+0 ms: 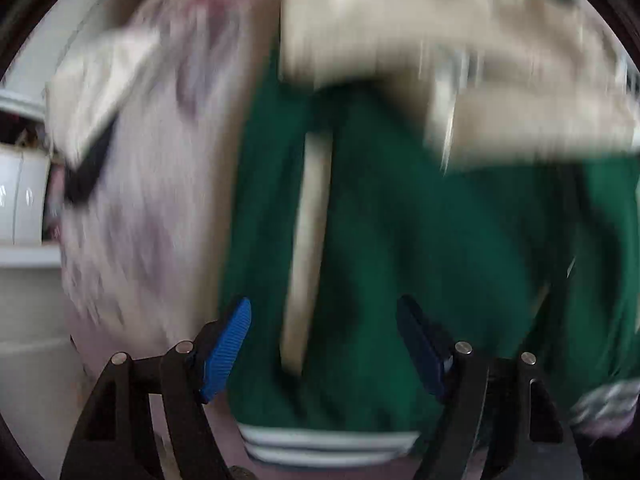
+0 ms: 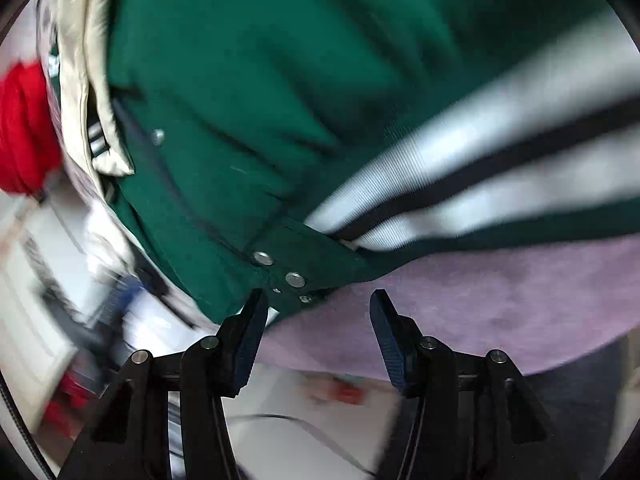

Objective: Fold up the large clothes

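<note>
A dark green jacket [image 1: 400,220] with cream sleeves [image 1: 460,52] and a striped white hem [image 1: 320,444] lies spread on a pale purple cloth [image 1: 152,200]. The left wrist view is motion-blurred. My left gripper [image 1: 324,344] is open and empty just above the jacket near its hem. In the right wrist view the jacket [image 2: 260,80] shows its snap-button placket [image 2: 296,279] and its striped hem [image 2: 480,168]. My right gripper [image 2: 318,328] is open and empty, close to the jacket's bottom corner, over the purple cloth [image 2: 480,312].
A red item [image 2: 24,128] lies at the left of the right wrist view. White furniture and shelves [image 1: 24,208] stand at the left. Blurred white floor clutter [image 2: 320,420] shows below the cloth's edge.
</note>
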### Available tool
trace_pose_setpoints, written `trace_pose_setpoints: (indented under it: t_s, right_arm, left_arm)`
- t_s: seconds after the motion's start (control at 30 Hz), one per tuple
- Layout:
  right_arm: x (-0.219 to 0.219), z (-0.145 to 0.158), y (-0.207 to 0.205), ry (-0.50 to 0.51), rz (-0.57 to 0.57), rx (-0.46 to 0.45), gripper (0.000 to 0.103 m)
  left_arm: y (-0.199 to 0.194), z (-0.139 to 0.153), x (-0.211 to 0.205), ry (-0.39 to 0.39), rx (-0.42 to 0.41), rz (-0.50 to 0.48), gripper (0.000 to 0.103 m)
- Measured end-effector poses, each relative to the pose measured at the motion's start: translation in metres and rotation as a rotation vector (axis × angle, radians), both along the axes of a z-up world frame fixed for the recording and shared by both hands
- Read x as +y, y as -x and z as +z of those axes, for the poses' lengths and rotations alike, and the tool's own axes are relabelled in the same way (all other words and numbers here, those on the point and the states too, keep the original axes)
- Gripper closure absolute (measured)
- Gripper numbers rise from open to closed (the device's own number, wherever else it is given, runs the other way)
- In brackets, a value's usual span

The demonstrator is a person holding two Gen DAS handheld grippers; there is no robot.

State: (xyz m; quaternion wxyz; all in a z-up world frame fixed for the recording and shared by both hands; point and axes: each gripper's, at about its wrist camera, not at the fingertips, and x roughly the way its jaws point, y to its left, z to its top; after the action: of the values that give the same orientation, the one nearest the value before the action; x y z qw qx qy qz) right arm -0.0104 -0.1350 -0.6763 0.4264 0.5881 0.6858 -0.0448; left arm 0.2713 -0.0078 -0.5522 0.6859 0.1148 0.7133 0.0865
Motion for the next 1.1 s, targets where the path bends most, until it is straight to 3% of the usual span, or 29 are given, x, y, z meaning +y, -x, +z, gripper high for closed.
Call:
trace_pose_setpoints:
  t_s: [0.07, 0.13, 0.17, 0.2, 0.27, 0.37, 0.43, 0.5, 0.6, 0.73, 0.8, 0.93, 1.03, 1.1]
  right_arm:
    - [0.007, -0.015, 0.011, 0.001, -0.079, -0.032, 0.048]
    - [0.009, -0.024, 0.014, 0.025, -0.138, -0.059, 0.049]
    - [0.009, -0.024, 0.016, 0.046, -0.179, -0.086, 0.057]
    - [0.010, -0.022, 0.018, 0.067, -0.202, -0.094, 0.080]
    - [0.016, -0.013, 0.021, 0.094, -0.206, -0.106, 0.087]
    - [0.019, 0.018, 0.032, 0.111, -0.201, -0.153, 0.089]
    - [0.018, 0.038, 0.039, 0.080, -0.230, -0.181, 0.100]
    - [0.016, 0.062, 0.043, 0.054, -0.252, -0.226, 0.100]
    - [0.022, 0.072, 0.036, 0.060, -0.190, -0.265, 0.101]
    - [0.032, 0.041, 0.041, 0.088, -0.124, -0.181, 0.101]
    - [0.040, 0.018, 0.042, 0.125, -0.072, -0.128, 0.101]
    - [0.047, -0.020, 0.035, 0.092, -0.032, -0.052, 0.100]
    - [0.055, -0.020, 0.030, 0.051, 0.094, -0.030, 0.098]
    - [0.057, -0.001, 0.035, 0.035, 0.168, -0.043, 0.098]
  left_arm:
    - [0.033, -0.021, 0.008, -0.006, 0.040, 0.025, 0.029]
    - [0.050, -0.031, 0.011, -0.001, 0.024, 0.030, 0.029]
    - [0.055, -0.031, 0.009, 0.000, 0.004, 0.022, 0.029]
    - [0.058, -0.031, 0.006, 0.013, -0.025, 0.012, 0.029]
    - [0.060, -0.033, 0.001, -0.001, -0.040, -0.012, 0.029]
    - [0.056, -0.040, -0.002, -0.001, -0.028, -0.021, 0.026]
    - [0.052, -0.046, 0.001, -0.003, -0.020, -0.032, 0.021]
    - [0.051, -0.047, 0.004, 0.012, -0.013, -0.020, 0.018]
    - [0.049, -0.050, 0.009, 0.021, -0.007, -0.013, 0.012]
    - [0.045, -0.056, 0.013, 0.038, -0.004, -0.001, 0.008]
    - [0.042, -0.058, 0.013, 0.025, -0.008, -0.005, 0.000]
    - [0.039, -0.062, 0.021, 0.041, -0.029, 0.009, 0.000]
    - [0.035, -0.065, 0.025, 0.060, -0.023, 0.023, 0.000]
    - [0.034, -0.065, 0.030, 0.067, -0.015, 0.018, 0.000]
